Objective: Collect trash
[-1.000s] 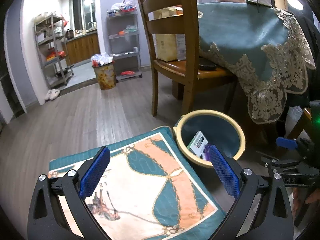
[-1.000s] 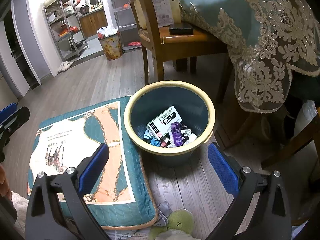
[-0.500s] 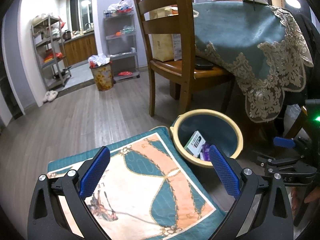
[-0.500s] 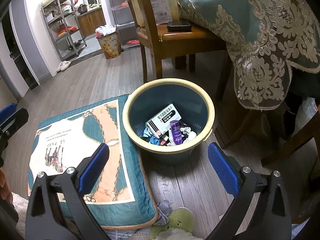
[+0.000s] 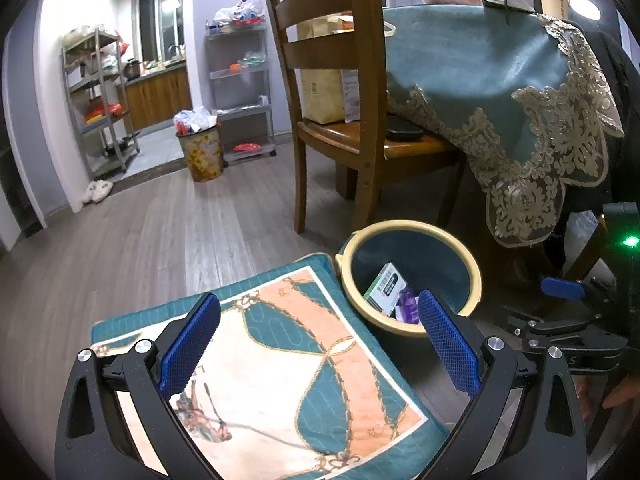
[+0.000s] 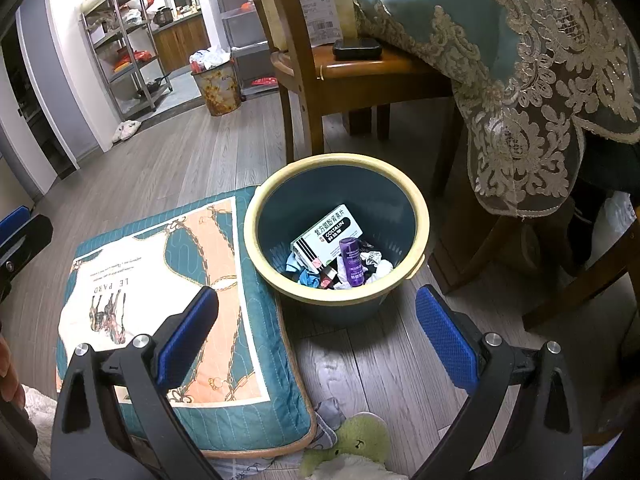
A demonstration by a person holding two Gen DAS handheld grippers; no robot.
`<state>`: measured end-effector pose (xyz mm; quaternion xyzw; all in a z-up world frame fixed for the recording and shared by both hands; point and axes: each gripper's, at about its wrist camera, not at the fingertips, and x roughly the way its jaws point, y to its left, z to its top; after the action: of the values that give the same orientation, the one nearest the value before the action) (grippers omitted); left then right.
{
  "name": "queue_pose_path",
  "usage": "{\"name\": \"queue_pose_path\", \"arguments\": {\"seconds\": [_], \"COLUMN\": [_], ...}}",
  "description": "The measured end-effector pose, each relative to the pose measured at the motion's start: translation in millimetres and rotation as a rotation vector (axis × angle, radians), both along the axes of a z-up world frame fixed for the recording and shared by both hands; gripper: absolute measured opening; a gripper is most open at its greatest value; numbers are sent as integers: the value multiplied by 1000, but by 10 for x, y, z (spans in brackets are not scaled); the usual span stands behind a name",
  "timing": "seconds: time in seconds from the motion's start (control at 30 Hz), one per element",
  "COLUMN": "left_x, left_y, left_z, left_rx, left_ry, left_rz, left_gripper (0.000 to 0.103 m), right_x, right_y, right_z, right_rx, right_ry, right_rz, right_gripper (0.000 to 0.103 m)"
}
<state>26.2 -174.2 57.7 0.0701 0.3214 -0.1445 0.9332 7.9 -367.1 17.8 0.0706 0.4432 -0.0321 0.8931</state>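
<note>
Holding trash: bin (image 6: 416,196), box (image 6: 328,232), bottle (image 6: 352,260)

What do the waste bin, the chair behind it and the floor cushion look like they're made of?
Waste bin: likely moulded plastic, with a smooth matte teal wall and a cream rim. Chair: varnished wood, showing grain and a warm gloss on the seat. Floor cushion: quilted fabric, with visible stitch lines and a printed panel.
</note>
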Motion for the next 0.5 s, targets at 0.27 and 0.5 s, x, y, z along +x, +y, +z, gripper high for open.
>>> {"name": "queue_pose_path", "arguments": {"seconds": [0.27,0.5], "left_x": [-9,-9], "left_y": [-15,-9], "left_z": [7,10], "left_rx": [0,-7], "left_ry": [1,5], "left_rz": [-4,-5], "left_gripper": [98,98], "right_x": [1,3], "right_y": [-2,-2], "right_z": [-2,0], "right_rx": [0,0], "right_ry": [1,1], "right_rz": [1,0], "right_gripper": [97,97]}}
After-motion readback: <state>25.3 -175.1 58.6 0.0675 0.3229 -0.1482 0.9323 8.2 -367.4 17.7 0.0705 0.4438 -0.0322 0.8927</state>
